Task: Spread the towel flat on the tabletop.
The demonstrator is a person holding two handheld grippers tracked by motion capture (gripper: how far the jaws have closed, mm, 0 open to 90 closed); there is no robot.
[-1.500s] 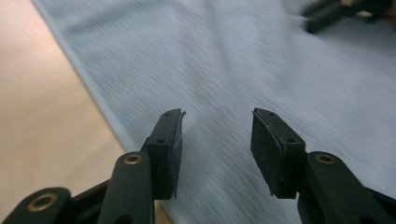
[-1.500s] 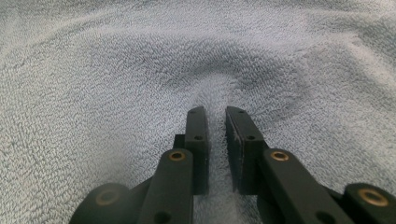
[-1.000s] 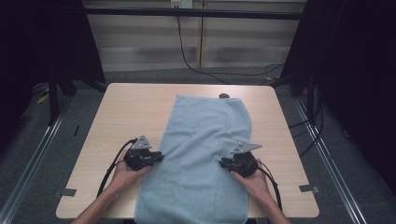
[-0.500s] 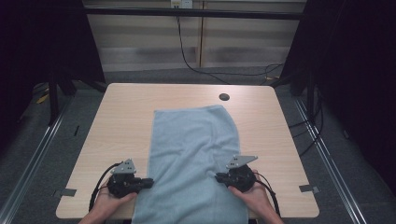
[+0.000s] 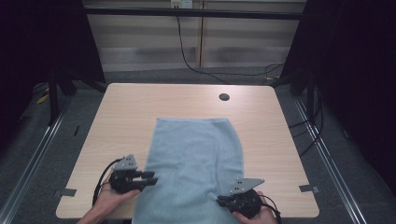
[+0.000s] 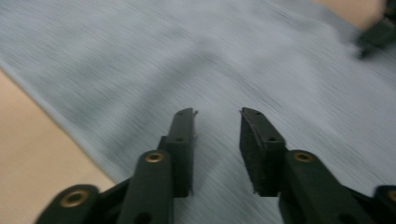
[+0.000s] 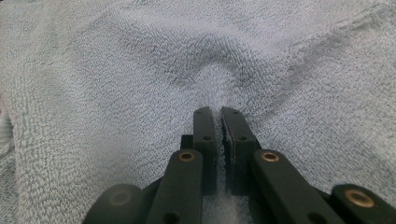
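A light blue towel [image 5: 194, 158] lies flat along the wooden table [image 5: 130, 107], its near end hanging over the front edge. My left gripper [image 5: 153, 178] lies at the towel's left edge near the front. Its jaws have just been opening and stand apart [image 6: 217, 114] above the towel [image 6: 187, 56], with nothing pinched between them. At the right front of the towel, my right gripper [image 5: 219, 201] is shut on a raised fold of the cloth [image 7: 140, 70], which puckers up ahead of the closed tips [image 7: 218, 111]. The right gripper [image 6: 378, 35] appears blurred far off in the left gripper view.
A dark round hole [image 5: 224, 97] sits in the tabletop beyond the towel's far edge. Bare wood lies on both sides of the towel. Black cables [image 5: 100, 184] trail from the grippers, and dark frame posts and floor rails flank the table.
Both hands drew back toward the front edge, dragging the towel with them; its far end slid nearer and the cloth lies flatter and straighter. The left jaws have come apart off the towel.
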